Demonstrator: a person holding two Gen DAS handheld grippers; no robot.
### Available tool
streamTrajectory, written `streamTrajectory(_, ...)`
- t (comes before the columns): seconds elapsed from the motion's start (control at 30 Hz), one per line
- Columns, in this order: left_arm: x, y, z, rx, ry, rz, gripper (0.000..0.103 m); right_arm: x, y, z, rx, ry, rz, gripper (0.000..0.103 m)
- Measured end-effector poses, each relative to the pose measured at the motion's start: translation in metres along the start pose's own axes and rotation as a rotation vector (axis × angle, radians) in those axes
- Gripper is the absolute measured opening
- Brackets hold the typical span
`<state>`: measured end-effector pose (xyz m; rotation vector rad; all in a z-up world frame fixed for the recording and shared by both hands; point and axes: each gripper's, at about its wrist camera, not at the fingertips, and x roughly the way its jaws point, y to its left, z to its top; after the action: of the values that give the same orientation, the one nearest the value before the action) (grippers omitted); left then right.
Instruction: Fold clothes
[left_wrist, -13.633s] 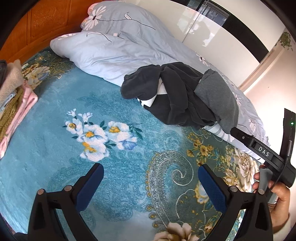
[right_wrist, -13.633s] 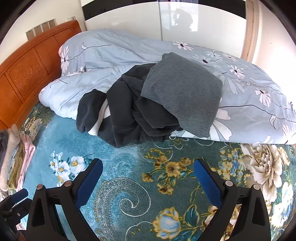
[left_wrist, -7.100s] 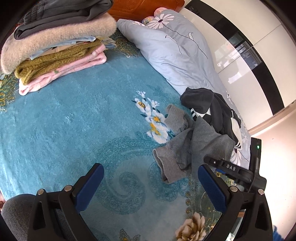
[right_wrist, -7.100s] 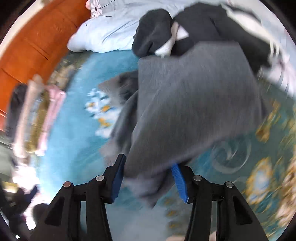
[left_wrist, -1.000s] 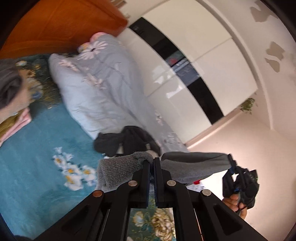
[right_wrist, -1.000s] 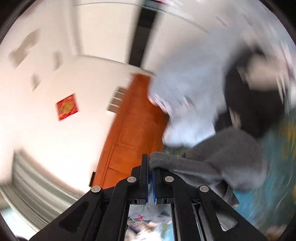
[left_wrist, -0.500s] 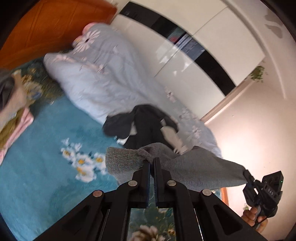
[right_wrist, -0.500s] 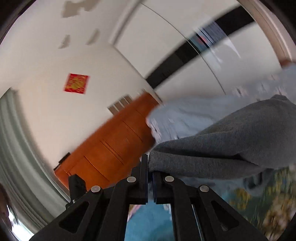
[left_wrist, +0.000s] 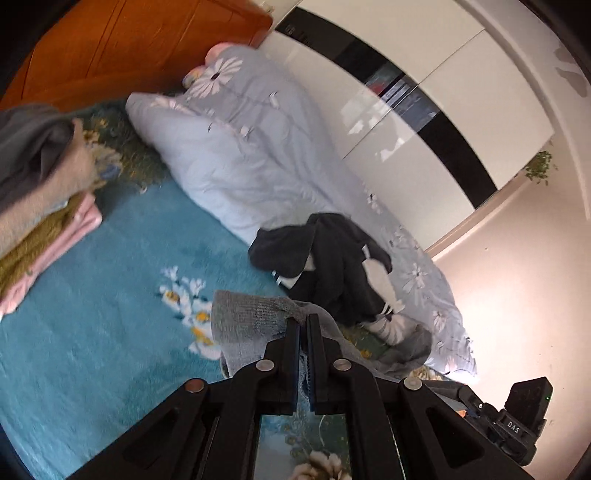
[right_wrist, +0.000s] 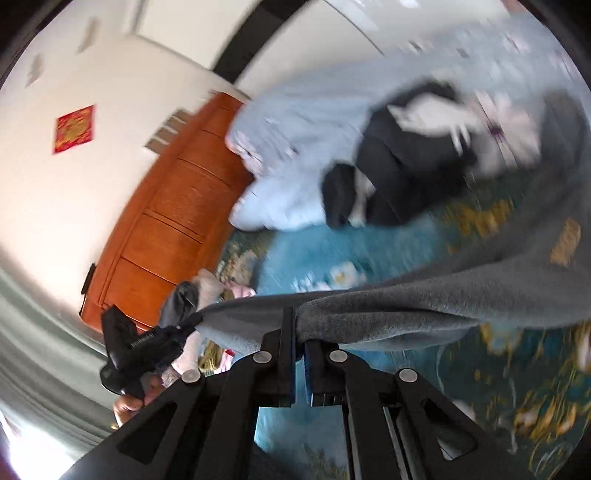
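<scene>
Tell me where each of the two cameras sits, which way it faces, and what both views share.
Left wrist: on the left gripper, looking along its shut fingers across the teal floral blanket toward the black clothes pile, quilt and wardrobe; the right gripper shows at lower right.
Right wrist: on the right gripper, facing the wooden headboard and the folded stack; the left gripper and the hand holding it show at lower left.
Shared: the grey garment pinched by both grippers, the black pile, quilt, blanket and headboard.
</scene>
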<state>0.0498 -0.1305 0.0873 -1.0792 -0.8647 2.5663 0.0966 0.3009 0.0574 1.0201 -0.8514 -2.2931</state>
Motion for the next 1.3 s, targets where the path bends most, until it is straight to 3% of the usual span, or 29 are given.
streamTrajectory(0.1, 0.01, 0.025, -0.017, -0.014, 0.04, 0.1, 0.004, -0.001, 0.02, 0.001, -0.086, -0.015, 0.023, 0.003)
streamTrajectory(0.23, 0.048, 0.106, -0.075, -0.188, 0.242, 0.303, 0.004, 0.054, -0.007, -0.052, 0.021, 0.252, -0.019, 0.003)
streamTrajectory(0.4, 0.052, 0.153, -0.101, -0.347, 0.278, 0.355, 0.004, 0.109, -0.038, -0.139, 0.14, 0.513, -0.081, 0.004)
streamTrajectory(0.43, 0.052, 0.163, -0.106, -0.378, 0.284, 0.364, 0.004, 0.113, -0.039, -0.143, 0.151, 0.529, -0.078, 0.004)
streamTrajectory(0.6, 0.067, 0.167, -0.108, -0.313, 0.294, 0.438, 0.004, 0.131, -0.04, -0.16, 0.196, 0.607, -0.065, 0.007)
streamTrajectory(0.7, 0.066, 0.177, -0.111, -0.351, 0.285, 0.436, 0.004, 0.134, -0.034, -0.16, 0.174, 0.64, -0.079, 0.013)
streamTrajectory(0.8, 0.06, 0.191, -0.112, -0.418, 0.255, 0.394, 0.004, 0.124, -0.037, -0.157, 0.173, 0.671, -0.075, 0.03)
streamTrajectory(0.9, 0.056, 0.205, -0.114, -0.508, 0.235, 0.357, 0.004, 0.1, -0.053, -0.135, 0.142, 0.618, -0.119, 0.036)
streamTrajectory(1.0, 0.056, 0.208, -0.113, -0.526, 0.218, 0.357, 0.004, 0.063, -0.093, -0.088, 0.174, 0.458, -0.267, 0.036)
streamTrajectory(1.1, 0.06, 0.208, -0.112, -0.519, 0.209, 0.371, 0.004, 0.02, -0.157, -0.056, 0.332, 0.266, -0.433, 0.037)
streamTrajectory(1.3, 0.057, 0.211, -0.114, -0.55, 0.192, 0.341, 0.004, -0.032, -0.262, -0.053, 0.687, 0.012, -0.588, 0.037)
